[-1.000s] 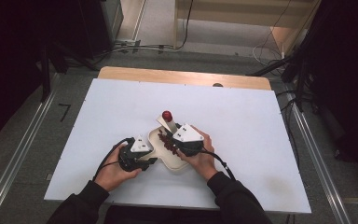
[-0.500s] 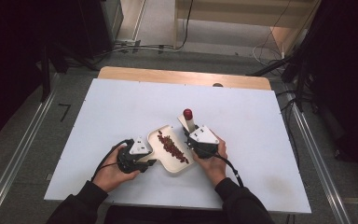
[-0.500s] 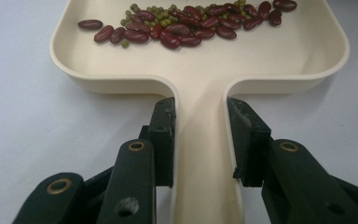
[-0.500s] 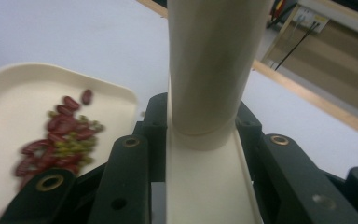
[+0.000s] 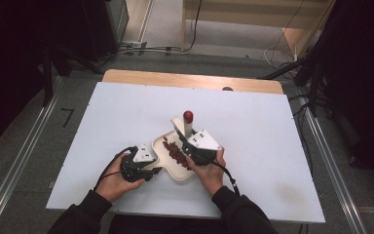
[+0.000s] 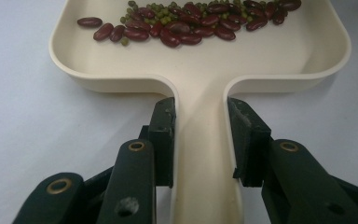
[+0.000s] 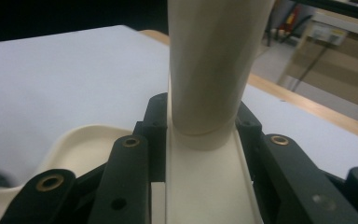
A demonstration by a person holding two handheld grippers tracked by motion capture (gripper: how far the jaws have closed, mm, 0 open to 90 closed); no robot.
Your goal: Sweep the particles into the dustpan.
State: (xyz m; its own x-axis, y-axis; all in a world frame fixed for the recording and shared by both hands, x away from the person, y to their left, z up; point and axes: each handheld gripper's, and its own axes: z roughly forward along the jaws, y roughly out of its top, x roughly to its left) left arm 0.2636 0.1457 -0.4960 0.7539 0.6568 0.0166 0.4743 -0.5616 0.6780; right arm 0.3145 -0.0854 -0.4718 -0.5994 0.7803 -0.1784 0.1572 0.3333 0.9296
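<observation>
Shallow cream plastic tray [image 5: 175,168] holding red and green beans [image 6: 191,23], near the white worktop's [image 5: 102,122] front edge; left gripper [image 5: 152,170] clamped on its handle. Right gripper [image 7: 200,126] clamped on cream scoop [image 5: 185,127].

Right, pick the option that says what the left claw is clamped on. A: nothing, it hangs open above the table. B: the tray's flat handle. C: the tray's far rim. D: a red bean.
B: in the left gripper view the left claw has its two jaws pressed against either side of the cream tray's flat handle, with the beans lying farther in.
</observation>
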